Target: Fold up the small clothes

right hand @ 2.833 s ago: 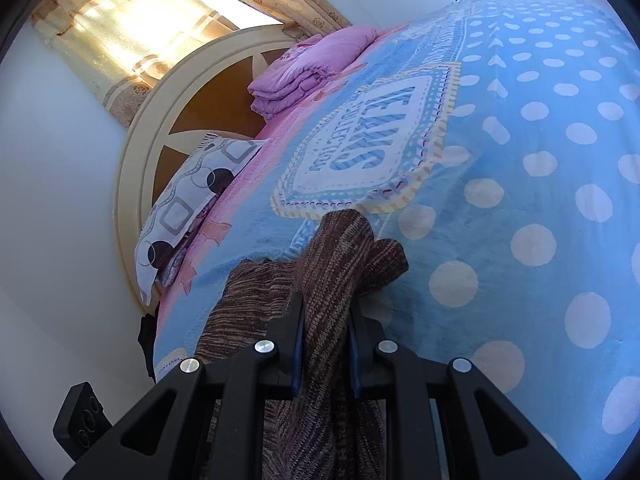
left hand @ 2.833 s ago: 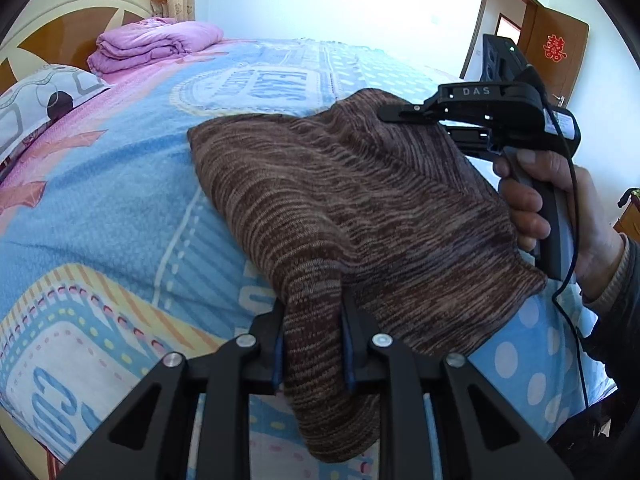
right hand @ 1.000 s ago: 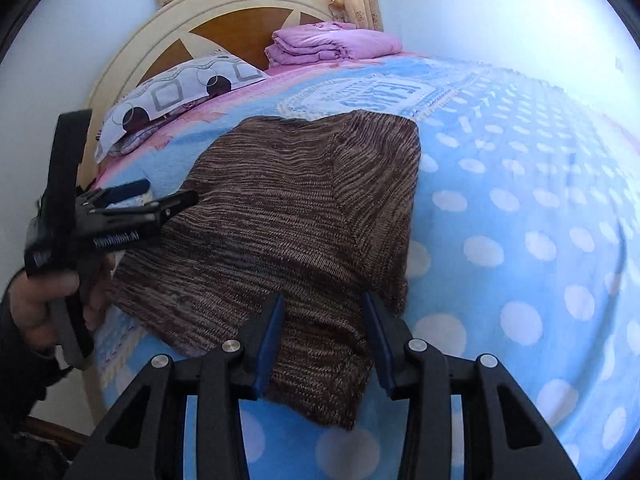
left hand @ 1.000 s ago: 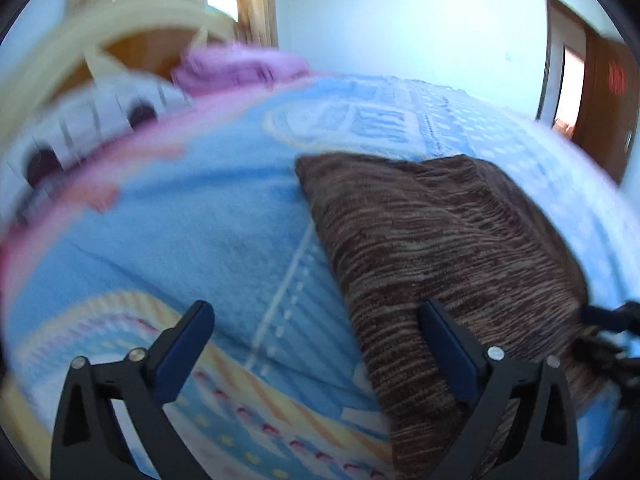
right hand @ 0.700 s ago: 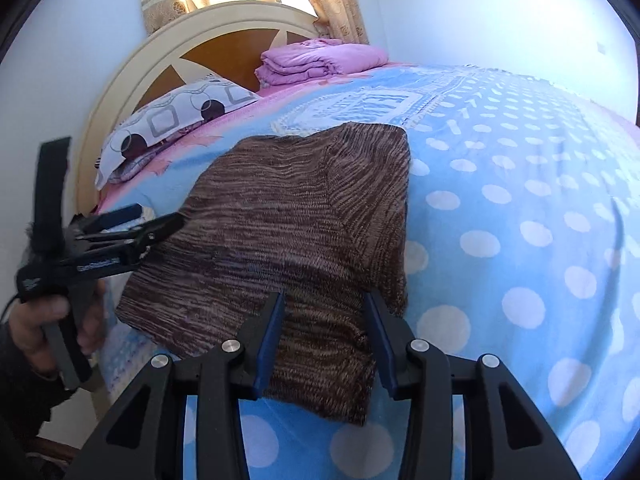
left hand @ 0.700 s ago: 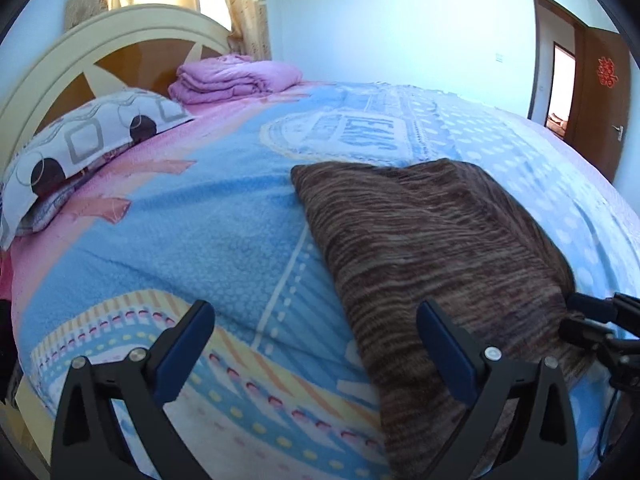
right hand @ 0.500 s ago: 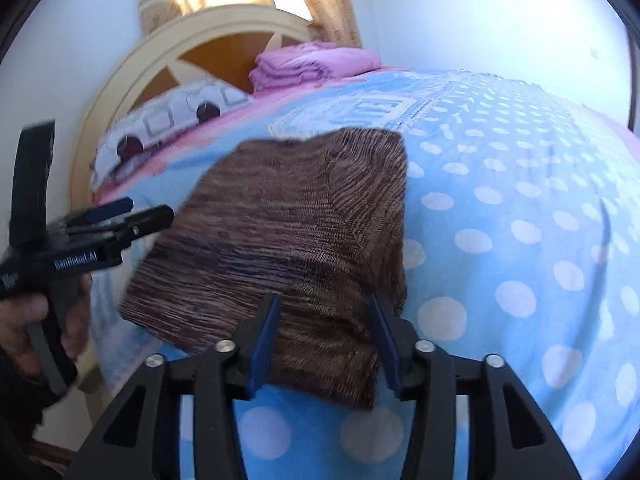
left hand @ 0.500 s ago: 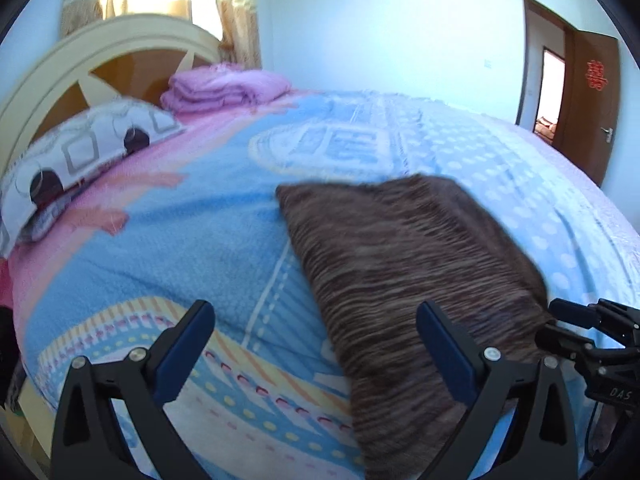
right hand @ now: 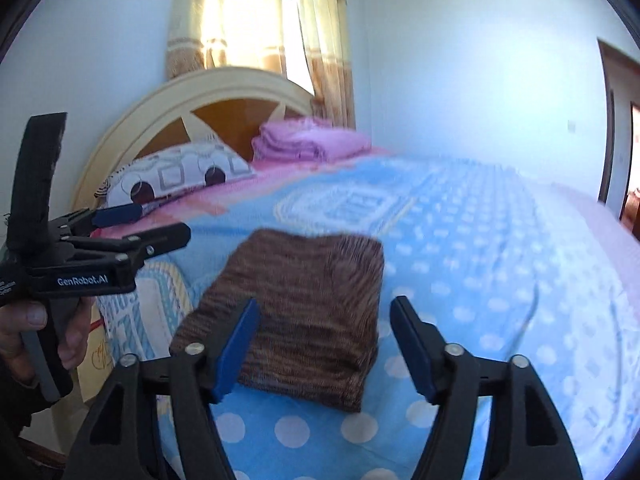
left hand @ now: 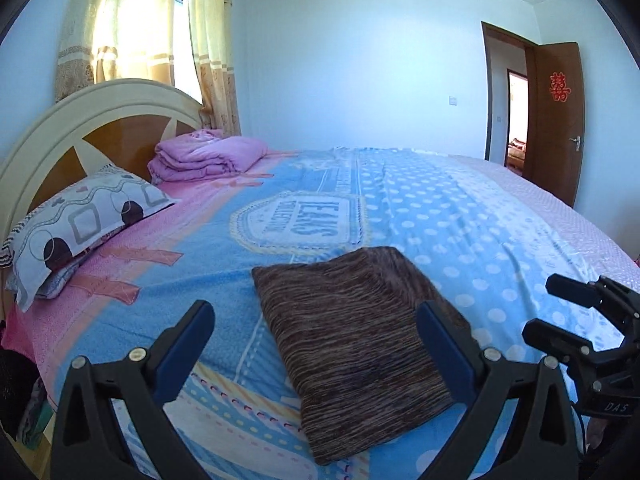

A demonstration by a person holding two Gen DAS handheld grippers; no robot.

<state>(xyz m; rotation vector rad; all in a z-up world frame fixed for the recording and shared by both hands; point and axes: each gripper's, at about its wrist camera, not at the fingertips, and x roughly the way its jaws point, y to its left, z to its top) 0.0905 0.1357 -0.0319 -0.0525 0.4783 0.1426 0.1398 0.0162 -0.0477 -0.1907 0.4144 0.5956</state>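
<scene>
A brown knitted garment lies folded flat on the blue bedspread, near the bed's front edge; it also shows in the right wrist view. My left gripper hangs open above and short of it, nothing between its blue pads. My right gripper is raised off the garment too, its jaws opening and nothing between them. Each gripper appears in the other's view: the right gripper at the right edge, the left gripper at the left, held by a hand.
A patterned pillow and a folded pink quilt lie by the round headboard. A curtained window stands behind it. A brown door stands open at the far right.
Both grippers have let go of the garment, which now lies folded on the bed. Both have lifted and drawn back, so the garment looks smaller. The right jaws have spread wider.
</scene>
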